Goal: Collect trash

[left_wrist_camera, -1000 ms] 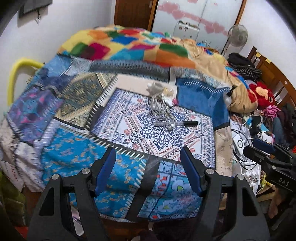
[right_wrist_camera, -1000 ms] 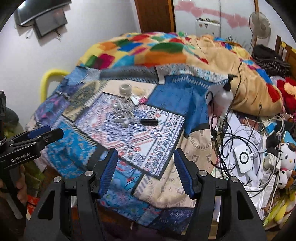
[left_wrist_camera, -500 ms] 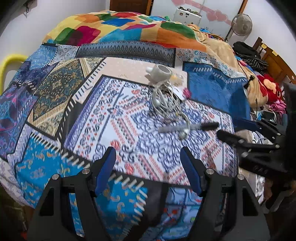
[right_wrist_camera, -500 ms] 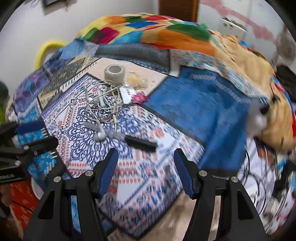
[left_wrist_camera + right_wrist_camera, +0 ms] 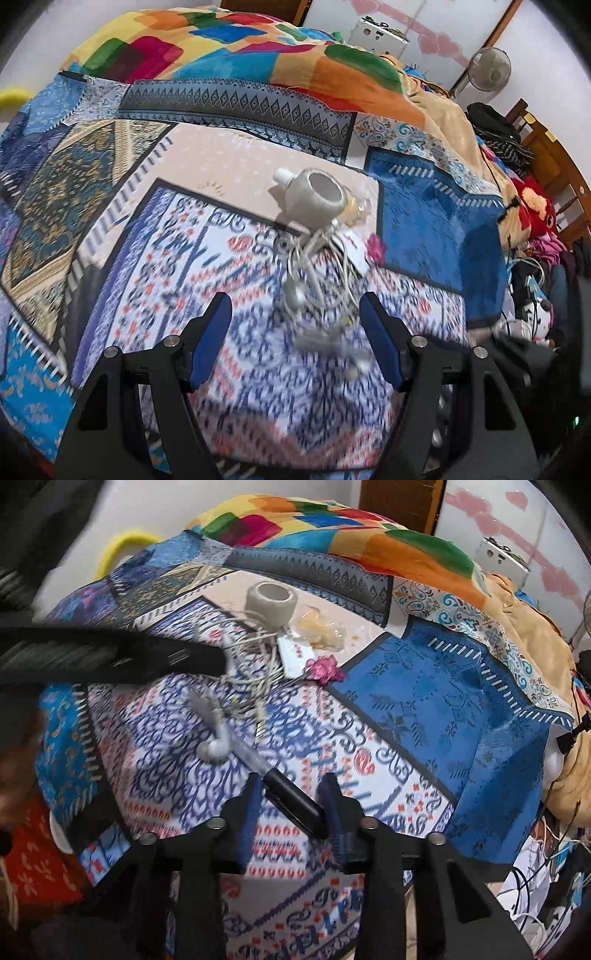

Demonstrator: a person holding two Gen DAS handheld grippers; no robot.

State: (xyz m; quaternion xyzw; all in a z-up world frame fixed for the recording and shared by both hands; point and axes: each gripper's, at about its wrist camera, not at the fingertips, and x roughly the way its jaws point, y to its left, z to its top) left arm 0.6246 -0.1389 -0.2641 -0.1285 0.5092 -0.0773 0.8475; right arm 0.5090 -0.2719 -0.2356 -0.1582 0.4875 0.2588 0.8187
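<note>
On the patterned bed cover lie a tangle of white earphone cable [image 5: 317,273] [image 5: 255,664], a grey tape roll [image 5: 314,201] [image 5: 271,603], a clear crumpled wrapper [image 5: 319,629], a pink wrapper [image 5: 325,668] [image 5: 375,249] and a pen with a black cap [image 5: 288,801]. My left gripper [image 5: 295,328] is open, its blue fingers on either side of the cable tangle, just above it. My right gripper [image 5: 290,812] is narrowed around the pen's black cap; whether its pads touch the cap is unclear. The left gripper's arm shows dark and blurred in the right wrist view [image 5: 110,657].
A colourful blanket [image 5: 229,48] is heaped at the back of the bed. To the right are a soft toy [image 5: 535,210], cables [image 5: 535,886], a wooden frame and a fan [image 5: 489,72]. A yellow chair back [image 5: 125,542] stands at the far left.
Both grippers moved forward and down to the bed. The left now brackets the earphone tangle. The right narrowed its jaws around the pen's cap.
</note>
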